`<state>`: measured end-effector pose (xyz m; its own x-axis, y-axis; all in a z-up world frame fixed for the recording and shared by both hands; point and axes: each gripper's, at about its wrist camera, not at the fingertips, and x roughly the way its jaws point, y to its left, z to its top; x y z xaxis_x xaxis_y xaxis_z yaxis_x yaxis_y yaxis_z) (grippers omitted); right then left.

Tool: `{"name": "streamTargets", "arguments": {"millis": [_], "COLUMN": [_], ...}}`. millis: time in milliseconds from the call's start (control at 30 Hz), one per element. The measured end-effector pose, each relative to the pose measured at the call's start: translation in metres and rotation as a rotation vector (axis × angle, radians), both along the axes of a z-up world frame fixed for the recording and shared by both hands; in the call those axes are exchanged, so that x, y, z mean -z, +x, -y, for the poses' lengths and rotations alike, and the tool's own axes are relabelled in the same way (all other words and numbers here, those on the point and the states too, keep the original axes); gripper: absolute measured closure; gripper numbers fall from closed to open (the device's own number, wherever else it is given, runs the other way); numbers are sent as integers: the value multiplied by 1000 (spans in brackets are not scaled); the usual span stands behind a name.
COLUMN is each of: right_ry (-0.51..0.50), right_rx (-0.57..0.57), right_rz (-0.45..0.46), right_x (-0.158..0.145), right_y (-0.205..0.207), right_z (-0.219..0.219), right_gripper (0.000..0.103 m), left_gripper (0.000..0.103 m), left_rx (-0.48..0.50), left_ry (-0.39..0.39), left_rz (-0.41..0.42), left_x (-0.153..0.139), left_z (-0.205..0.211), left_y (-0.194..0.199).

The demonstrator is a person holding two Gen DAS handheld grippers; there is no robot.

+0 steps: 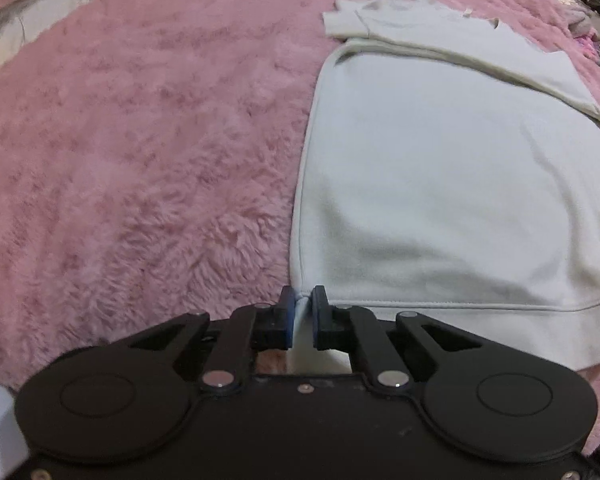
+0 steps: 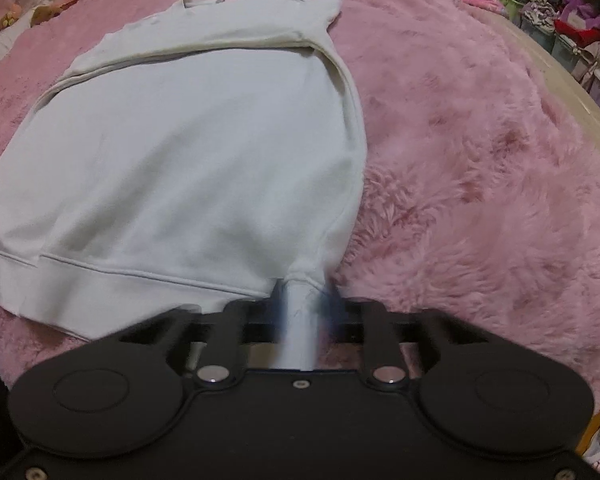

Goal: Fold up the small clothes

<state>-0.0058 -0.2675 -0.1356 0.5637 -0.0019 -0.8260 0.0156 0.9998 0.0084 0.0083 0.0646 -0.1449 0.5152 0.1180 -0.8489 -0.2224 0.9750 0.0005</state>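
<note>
A small pale grey sweatshirt lies flat on a fluffy pink blanket, neck at the far end, sleeves folded across the chest. My left gripper is shut on the hem's near left corner. In the right wrist view the sweatshirt fills the left and middle. My right gripper is shut on the hem's near right corner, and a pinch of cloth runs back between its blurred fingers. Both corners are lifted slightly off the blanket.
The pink blanket covers a bed. A wooden bed edge curves along the right, with shelves of clutter beyond it. Pillows or bedding lie at the far left.
</note>
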Motion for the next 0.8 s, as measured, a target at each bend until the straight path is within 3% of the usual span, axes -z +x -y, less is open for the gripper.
{"name": "streamTargets", "arguments": {"millis": [133, 333, 400, 467, 533, 567, 600, 667, 767, 800], "right_ry": [-12, -11, -29, -42, -48, -45, -56, -99, -115, -128], "right_rx": [8, 20, 5, 10, 23, 27, 41, 58, 73, 75], "right_rz": [53, 123, 125, 102, 67, 31, -1, -26, -31, -29], "right_x": [-16, -48, -55, -55, -47, -39, -29, -8, 0, -3], "right_y": [-14, -36, -40, -42, -41, -40, -38, -33, -28, -27], "right_z": [1, 4, 3, 5, 9, 12, 12, 12, 7, 4], "right_gripper": [97, 100, 100, 100, 100, 100, 100, 100, 96, 95], "left_gripper": [97, 97, 96, 103, 103, 103, 103, 103, 87, 72], "left_rx": [18, 60, 51, 18, -30, -53, -75, -79, -61, -44], "left_ry": [15, 77, 77, 86, 230, 223, 157, 119, 56, 41], "left_rz": [58, 56, 21, -39, -132, -166, -174, -116, -55, -38], "left_x": [-28, -45, -38, -21, 11, 25, 33, 21, 4, 0], "left_z": [4, 17, 14, 7, 2, -5, -15, -19, -19, -17], "left_y": [-19, -32, -35, -34, -30, -30, -33, -37, -39, -37]}}
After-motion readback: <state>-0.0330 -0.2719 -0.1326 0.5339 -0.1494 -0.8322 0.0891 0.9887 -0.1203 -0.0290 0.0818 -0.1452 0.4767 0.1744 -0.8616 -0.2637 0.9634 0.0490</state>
